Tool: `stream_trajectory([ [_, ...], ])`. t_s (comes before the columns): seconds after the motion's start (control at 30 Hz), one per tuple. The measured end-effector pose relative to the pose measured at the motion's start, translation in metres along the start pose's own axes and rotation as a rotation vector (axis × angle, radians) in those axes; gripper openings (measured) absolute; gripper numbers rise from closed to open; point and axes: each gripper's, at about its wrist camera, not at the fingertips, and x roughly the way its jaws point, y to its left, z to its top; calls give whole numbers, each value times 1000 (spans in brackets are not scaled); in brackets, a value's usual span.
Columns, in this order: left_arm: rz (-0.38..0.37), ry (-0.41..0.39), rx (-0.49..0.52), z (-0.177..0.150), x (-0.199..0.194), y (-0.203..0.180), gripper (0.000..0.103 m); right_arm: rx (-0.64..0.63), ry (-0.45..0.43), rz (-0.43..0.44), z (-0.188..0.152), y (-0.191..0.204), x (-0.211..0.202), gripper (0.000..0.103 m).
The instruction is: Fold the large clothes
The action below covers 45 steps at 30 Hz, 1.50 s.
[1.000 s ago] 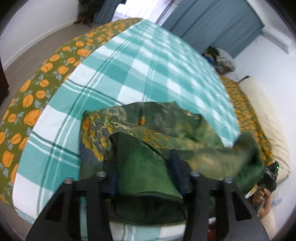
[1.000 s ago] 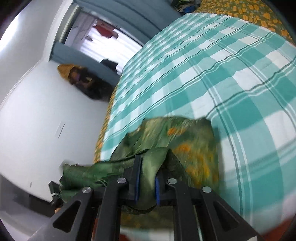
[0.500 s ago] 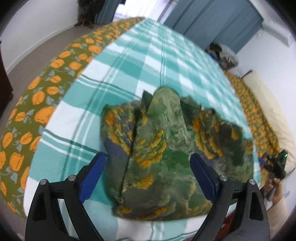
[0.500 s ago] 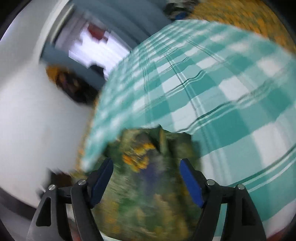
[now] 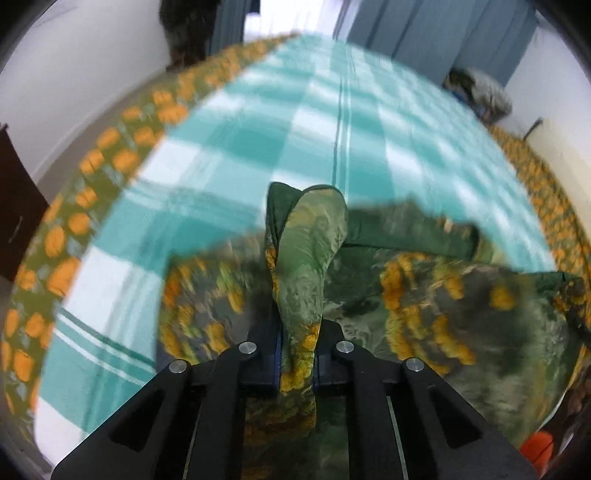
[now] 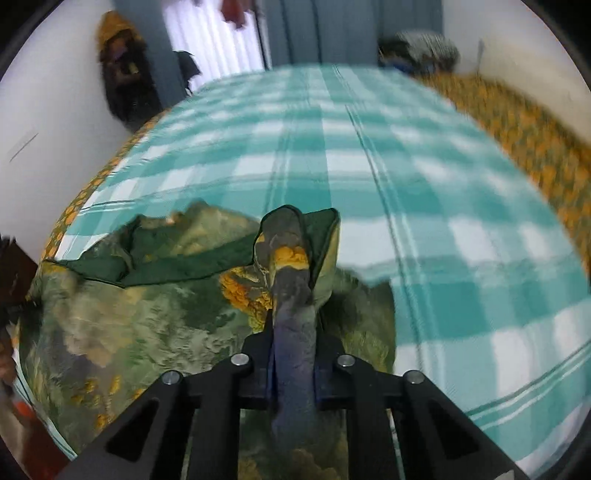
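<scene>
A large green garment with orange floral print (image 5: pixel 424 306) lies at the near edge of a bed. It also shows in the right wrist view (image 6: pixel 129 314). My left gripper (image 5: pixel 297 354) is shut on a bunched fold of the garment, which sticks up between its jaws. My right gripper (image 6: pixel 293 354) is shut on another bunched fold of the same garment. The cloth stretches between the two grippers. Both views are blurred by motion.
The bed carries a teal and white checked sheet (image 5: pixel 332 110) over an orange-flowered cover (image 5: pixel 110 158). Blue curtains (image 5: pixel 424 33) and a clothes pile (image 5: pixel 476 88) stand at the far end. White walls flank the bed.
Both grippers were shut on cloth a second ago, stood open over the laid garment half a second ago, and are now shut again on new folds of it.
</scene>
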Motion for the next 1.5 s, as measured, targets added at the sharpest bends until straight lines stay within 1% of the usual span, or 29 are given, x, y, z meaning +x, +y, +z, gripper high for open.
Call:
stream_trajectory([
  [0.07,-8,-78,-11,19,-23,0,9,-7,-64,-7,19,1,-13,13],
  [0.1,-16,-118,-8,30,-32,-3,9,-7,-117,-8,34,1,-21,13],
  [0.17,12,-197,13,50,-45,-11,9,-9,-180,-4,57,2,-26,13],
  [0.27,62,-279,41,66,-39,-21,9,-36,-257,-43,80,5,-24,13],
  [0.33,122,-305,93,63,-17,-29,9,-76,-282,-94,84,6,-8,13],
  [0.4,180,-264,134,51,17,-33,9,-82,-242,-117,78,2,17,13],
  [0.5,231,-168,162,18,73,-22,10,-78,-116,-142,48,-5,72,13],
  [0.57,219,-150,148,0,89,-11,13,-70,-53,-147,27,-10,97,13],
  [0.6,202,-155,134,-8,94,-5,14,-50,-14,-125,14,-14,112,13],
  [0.63,188,-165,122,-9,95,-3,15,-31,16,-102,3,-18,125,13],
  [0.67,174,-170,115,-9,96,-1,16,-17,19,-96,-3,-21,130,13],
  [0.77,137,-154,97,-6,104,4,17,33,-15,-81,-16,-26,134,14],
  [0.93,96,-151,73,-6,107,6,17,53,3,-54,-16,-34,141,16],
  [1.03,72,-154,57,-6,108,10,17,49,1,-65,-14,-30,145,16],
  [1.13,73,-159,57,-7,108,9,17,42,-3,-73,-16,-28,144,16],
  [1.5,64,-163,50,-8,108,10,18,58,-11,-56,-19,-30,143,16],
])
